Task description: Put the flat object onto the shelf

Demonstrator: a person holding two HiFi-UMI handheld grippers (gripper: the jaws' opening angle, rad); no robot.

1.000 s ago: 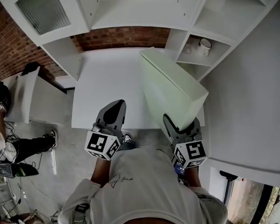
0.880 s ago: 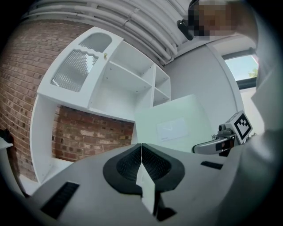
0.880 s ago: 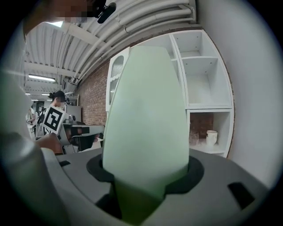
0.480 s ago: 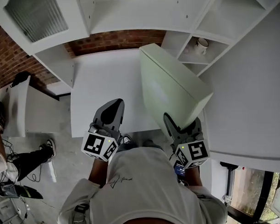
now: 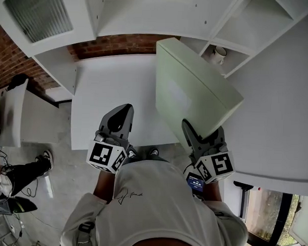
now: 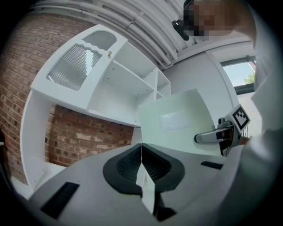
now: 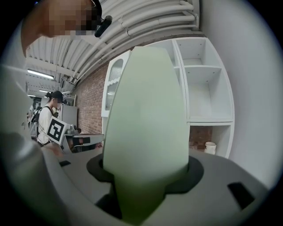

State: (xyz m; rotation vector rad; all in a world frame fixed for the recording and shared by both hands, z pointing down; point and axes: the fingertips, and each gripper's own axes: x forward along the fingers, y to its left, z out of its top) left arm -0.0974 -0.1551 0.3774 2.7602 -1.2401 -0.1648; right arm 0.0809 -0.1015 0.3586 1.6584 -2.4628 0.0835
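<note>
Gripping the panel (image 5: 193,96) by its near edge with the right gripper (image 5: 198,140), jaws clamped tight on it, panel tilted on edge and just short of the shelf (image 5: 258,22). Hanging the left gripper (image 5: 119,120) farther back from the shelf, jaws together on nothing. Probably needing a roll to flat first, then a slow slide into an open bay, steering clear of the mug (image 5: 217,53) in the lower one, maybe bracing underneath with the left.

White mug (image 5: 217,54) standing in a white shelf unit's (image 5: 258,20) open compartment
</note>
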